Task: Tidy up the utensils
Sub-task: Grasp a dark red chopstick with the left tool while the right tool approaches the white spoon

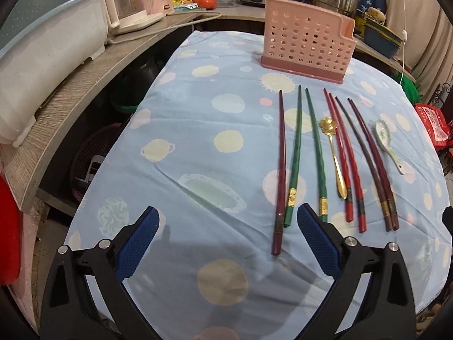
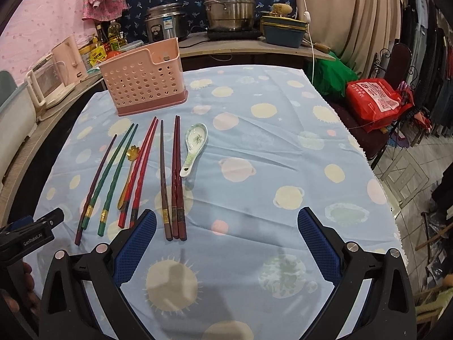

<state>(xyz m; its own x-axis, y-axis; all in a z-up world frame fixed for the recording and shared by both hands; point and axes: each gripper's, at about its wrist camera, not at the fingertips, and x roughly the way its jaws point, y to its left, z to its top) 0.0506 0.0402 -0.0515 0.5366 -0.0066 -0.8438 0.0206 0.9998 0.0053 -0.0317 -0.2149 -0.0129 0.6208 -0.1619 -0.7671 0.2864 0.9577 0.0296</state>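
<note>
The chopsticks and spoons lie in a row on the blue tablecloth (image 2: 283,147), with their thin tips pointing to the far side. From the left there is one dark red chopstick (image 1: 279,170), alone. Just beside it are two green chopsticks (image 1: 314,153) with gold bands near their thick ends. Next is a small gold spoon (image 1: 335,158) with a flower-shaped bowl. It lies right against the two bright red chopsticks (image 1: 344,158). Then come three dark brown chopsticks (image 2: 175,181), close together. Last on the right is a white china spoon (image 2: 194,148) with green leaves painted on it, bowl facing up.

Farther away on the cloth stands a pink holder (image 2: 144,80) full of round holes. It is upright and apart from the row of utensils.

The left gripper (image 1: 228,243) hangs over the near part of the cloth. Its blue fingers are wide apart and hold nothing. Its right finger (image 1: 317,243) is near the thick ends of the green chopsticks.

The right gripper (image 2: 226,243) is also over the near part of the cloth. Its fingers are wide apart and hold nothing too. Its left finger (image 2: 136,243) is near the thick ends of the bright red chopsticks.

Behind the table is a counter with a rice cooker (image 2: 165,24), a big steel pot (image 2: 230,5) and oil bottles (image 2: 114,38). A red bag (image 2: 376,99) sits to the right.
</note>
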